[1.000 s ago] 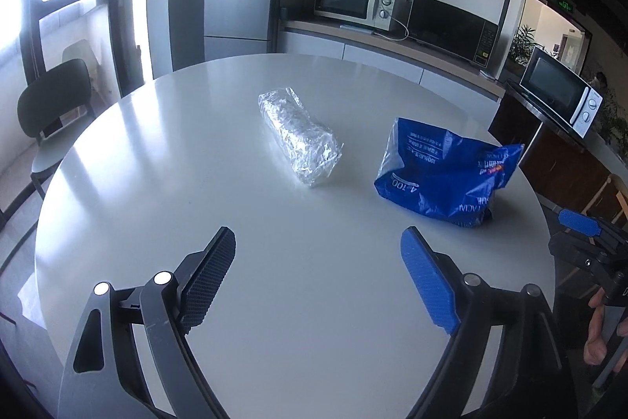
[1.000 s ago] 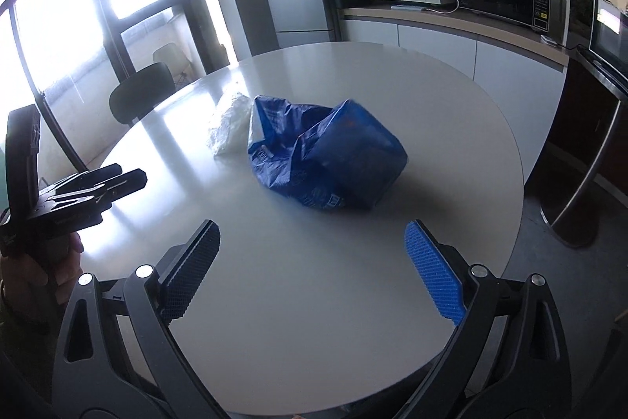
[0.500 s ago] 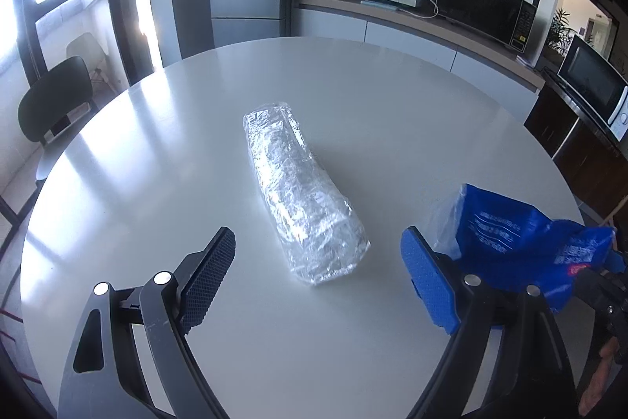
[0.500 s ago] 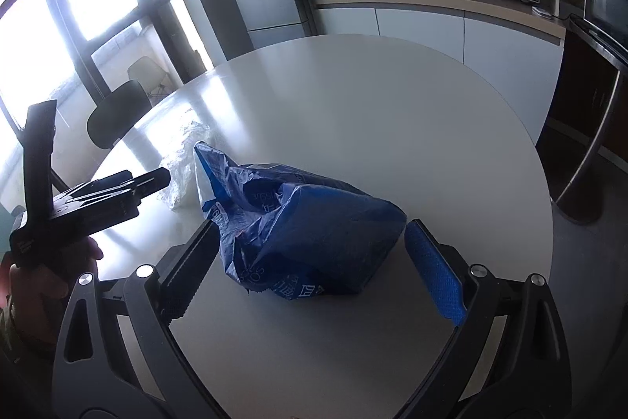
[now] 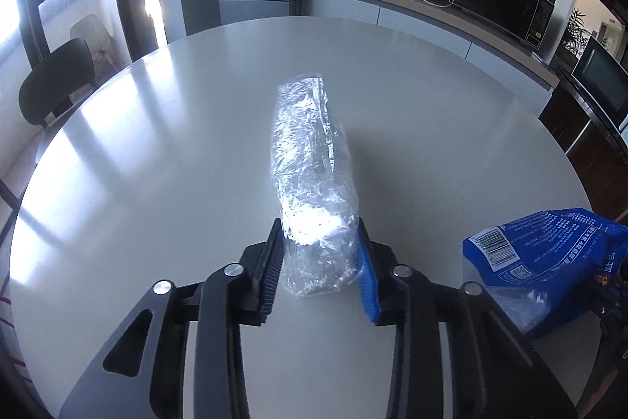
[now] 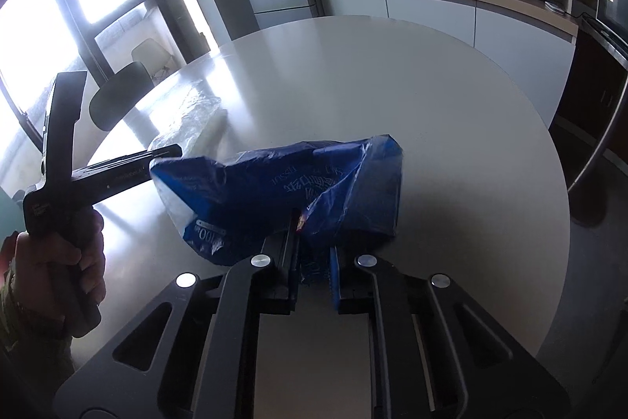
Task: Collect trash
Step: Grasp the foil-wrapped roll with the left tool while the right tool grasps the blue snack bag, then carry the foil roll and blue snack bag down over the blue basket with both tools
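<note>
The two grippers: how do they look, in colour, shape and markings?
Both grippers, left and right, have black angular frames with triangular cut-outs and round silver rivets. Each has one black ribbed pad and one blue ribbed pad. The right wrist view shows the left gripper's black handle bearing small, unreadable white print.

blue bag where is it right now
In the right wrist view the blue bag sits near the front of the round table, pinched by the right claw, with the clear wrapper just behind on its left.

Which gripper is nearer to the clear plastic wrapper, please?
Left: the left gripper is clamped on the clear plastic wrapper; the right gripper grips the blue bag beside it.
</note>
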`<state>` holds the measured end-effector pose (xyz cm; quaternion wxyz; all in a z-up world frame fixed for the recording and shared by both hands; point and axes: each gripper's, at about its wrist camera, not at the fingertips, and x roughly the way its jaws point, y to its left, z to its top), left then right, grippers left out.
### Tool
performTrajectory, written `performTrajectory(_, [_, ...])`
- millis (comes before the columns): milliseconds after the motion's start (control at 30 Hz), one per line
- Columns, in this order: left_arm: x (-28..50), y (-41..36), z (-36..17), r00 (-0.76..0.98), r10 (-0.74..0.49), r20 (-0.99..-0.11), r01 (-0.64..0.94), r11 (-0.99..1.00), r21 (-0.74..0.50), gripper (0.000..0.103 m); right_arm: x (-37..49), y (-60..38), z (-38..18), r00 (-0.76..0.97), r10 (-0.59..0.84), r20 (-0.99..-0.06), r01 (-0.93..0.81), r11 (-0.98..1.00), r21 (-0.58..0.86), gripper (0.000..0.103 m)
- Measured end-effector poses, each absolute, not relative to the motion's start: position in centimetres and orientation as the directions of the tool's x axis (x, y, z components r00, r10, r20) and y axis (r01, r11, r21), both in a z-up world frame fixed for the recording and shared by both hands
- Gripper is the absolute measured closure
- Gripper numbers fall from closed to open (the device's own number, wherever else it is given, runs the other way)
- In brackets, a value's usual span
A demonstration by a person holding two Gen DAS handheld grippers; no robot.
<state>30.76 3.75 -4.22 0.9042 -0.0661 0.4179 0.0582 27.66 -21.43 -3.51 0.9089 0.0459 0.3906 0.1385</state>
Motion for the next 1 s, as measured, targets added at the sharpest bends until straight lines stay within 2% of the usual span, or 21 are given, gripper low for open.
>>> performTrajectory(400, [18.2, 4.1, -0.2, 0.752, -0.016, -0.659, -0.125, 0.978, -0.166, 0.078, 21.0, -20.3, -1.9, 0.692, 0.326, -0.643, -0.287, 0.943, 0.169, 0.099])
performTrajectory(767, [7.4, 2.5, 0.4, 0.784, -0.059, -0.618, -0.088, 0.975, -0.205, 0.078, 11.6, -19.1, -1.5, 0.678, 0.392, -0.622, -0.382, 0.911, 0.158, 0.1])
performTrajectory(1000, [1.6, 0.7, -0.2, 0.774, -0.098, -0.626, -0.033, 0.98, -0.195, 0.078, 6.9, -19.6, -1.6, 0.661, 0.415, -0.624, -0.414, 0.896, 0.157, 0.1])
